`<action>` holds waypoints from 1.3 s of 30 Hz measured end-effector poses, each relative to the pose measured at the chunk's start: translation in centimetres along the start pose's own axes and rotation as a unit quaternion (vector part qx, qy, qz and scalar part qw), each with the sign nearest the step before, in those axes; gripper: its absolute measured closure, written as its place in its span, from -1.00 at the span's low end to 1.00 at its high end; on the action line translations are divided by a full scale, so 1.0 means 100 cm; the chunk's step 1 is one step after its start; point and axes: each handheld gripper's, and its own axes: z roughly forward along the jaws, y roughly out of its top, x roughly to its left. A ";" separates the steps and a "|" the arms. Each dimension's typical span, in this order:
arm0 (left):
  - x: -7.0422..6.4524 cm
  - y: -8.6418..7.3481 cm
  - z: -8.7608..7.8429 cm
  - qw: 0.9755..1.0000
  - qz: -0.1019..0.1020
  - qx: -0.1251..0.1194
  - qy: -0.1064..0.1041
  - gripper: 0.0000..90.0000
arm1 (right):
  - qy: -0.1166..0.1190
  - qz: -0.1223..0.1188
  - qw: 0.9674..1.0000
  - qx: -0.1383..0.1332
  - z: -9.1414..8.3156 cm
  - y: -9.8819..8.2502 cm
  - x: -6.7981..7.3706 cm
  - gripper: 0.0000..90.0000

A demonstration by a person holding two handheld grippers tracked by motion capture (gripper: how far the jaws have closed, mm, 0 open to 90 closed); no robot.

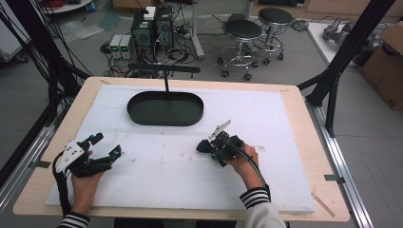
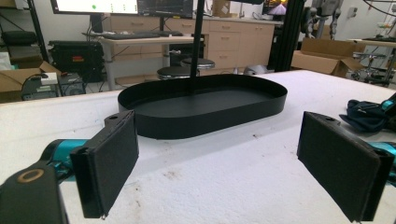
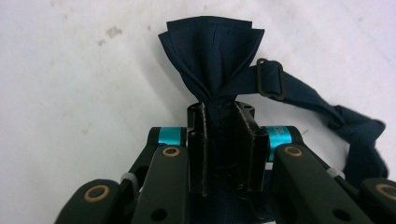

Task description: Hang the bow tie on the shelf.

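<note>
Right tongs (image 3: 219, 140) clamped on the knot of a navy bow tie (image 3: 212, 56), held low over the white desk (image 1: 161, 171); left tongs (image 2: 233, 158) wide apart, empty. Probable step: carrying. Next, likely placement in the black oval tray (image 2: 210, 119).

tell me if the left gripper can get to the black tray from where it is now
Probably yes. The left gripper is open and holds nothing, and the white mat between it and the black tray looks bare. The bow tie sits off to the side in the right gripper.
</note>
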 end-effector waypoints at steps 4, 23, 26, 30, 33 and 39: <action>0.000 0.000 0.000 1.000 0.000 0.000 0.000 -0.71 | -0.009 0.004 0.999 -0.037 -0.009 0.001 -0.002 0.70; 0.000 0.000 0.000 1.000 0.000 0.001 0.000 -0.71 | -0.063 0.032 0.987 -0.141 -0.030 0.005 -0.004 0.70; 0.000 0.000 0.000 1.000 0.000 0.001 0.000 -0.71 | -0.072 0.036 0.985 -0.154 -0.033 0.005 -0.004 0.70; 0.000 0.000 0.000 1.000 0.000 0.001 0.000 -0.71 | -0.090 0.039 0.978 -0.186 -0.039 0.007 -0.004 0.70; 0.000 0.000 0.000 1.000 0.000 0.001 0.000 -0.71 | -0.098 0.040 0.973 -0.204 -0.042 0.008 -0.003 0.70; 0.000 0.000 0.000 1.000 0.001 0.000 0.000 -0.71 | -0.101 0.045 0.968 -0.225 -0.045 0.012 -0.002 0.70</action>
